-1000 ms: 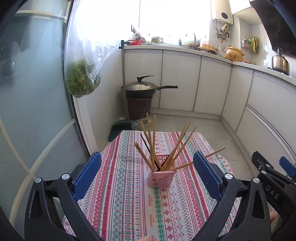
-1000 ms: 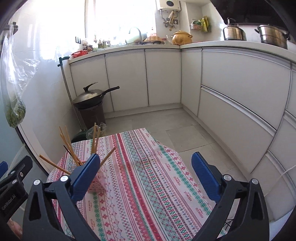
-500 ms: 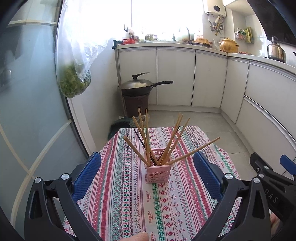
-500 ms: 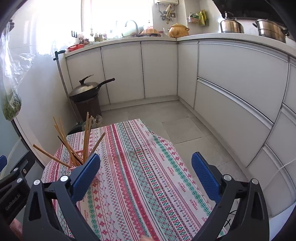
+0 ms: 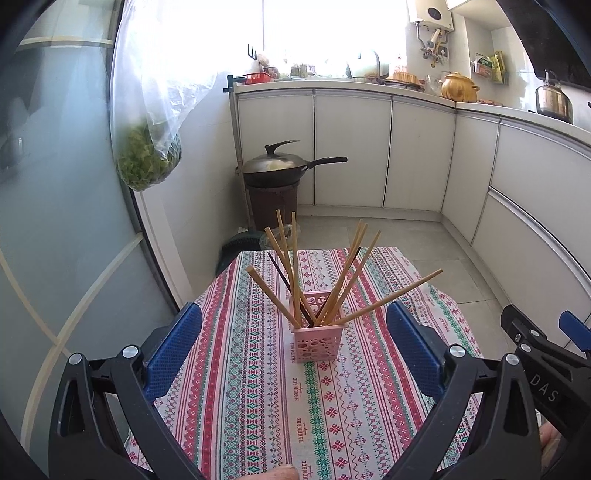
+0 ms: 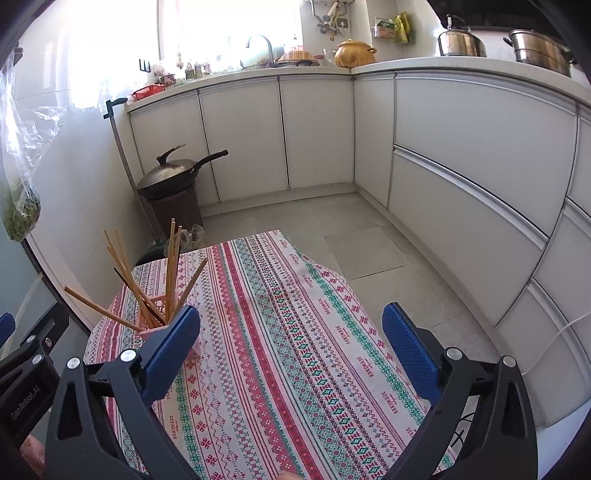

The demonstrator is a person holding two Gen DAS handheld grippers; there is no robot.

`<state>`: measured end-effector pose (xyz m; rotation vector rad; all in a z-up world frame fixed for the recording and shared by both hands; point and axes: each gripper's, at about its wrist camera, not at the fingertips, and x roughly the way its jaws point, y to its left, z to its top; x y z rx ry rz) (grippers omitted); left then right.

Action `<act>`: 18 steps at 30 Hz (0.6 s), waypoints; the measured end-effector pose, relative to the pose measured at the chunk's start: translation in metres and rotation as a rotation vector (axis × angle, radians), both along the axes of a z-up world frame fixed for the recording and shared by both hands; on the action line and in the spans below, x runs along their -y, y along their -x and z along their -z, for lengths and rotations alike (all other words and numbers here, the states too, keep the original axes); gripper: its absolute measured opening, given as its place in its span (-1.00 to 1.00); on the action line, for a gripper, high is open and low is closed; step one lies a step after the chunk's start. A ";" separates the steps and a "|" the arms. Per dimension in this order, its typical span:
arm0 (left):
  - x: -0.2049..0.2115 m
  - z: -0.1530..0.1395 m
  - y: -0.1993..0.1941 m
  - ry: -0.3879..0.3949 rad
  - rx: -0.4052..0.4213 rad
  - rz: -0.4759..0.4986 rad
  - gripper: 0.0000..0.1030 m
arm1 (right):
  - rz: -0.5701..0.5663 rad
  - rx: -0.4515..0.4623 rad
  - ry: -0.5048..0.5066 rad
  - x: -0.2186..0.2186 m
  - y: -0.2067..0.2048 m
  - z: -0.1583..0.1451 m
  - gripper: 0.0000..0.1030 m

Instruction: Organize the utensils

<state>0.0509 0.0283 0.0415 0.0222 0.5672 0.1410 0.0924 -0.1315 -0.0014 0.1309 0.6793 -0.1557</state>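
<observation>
Pink perforated plastic holder (image 5: pixel 316 341), square and bristling with slim wooden chopsticks (image 5: pixel 345 282), stands on our striped woven tablecloth (image 5: pixel 258 369). Our left gripper (image 5: pixel 295 347) and right gripper (image 6: pixel 291 343) both gape wide, ribbed blue pads (image 5: pixel 173 347) holding nothing.

Lighting: strong daylight from the window (image 5: pixel 332 33) at top centre, blown out to white in both views. Focus sharp throughout. Fisheye bending toward edges; black vignette in corners.
</observation>
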 end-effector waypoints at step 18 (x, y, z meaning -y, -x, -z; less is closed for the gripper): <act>0.001 0.003 -0.002 -0.004 -0.011 -0.005 0.86 | -0.001 -0.013 -0.004 -0.001 -0.001 0.003 0.87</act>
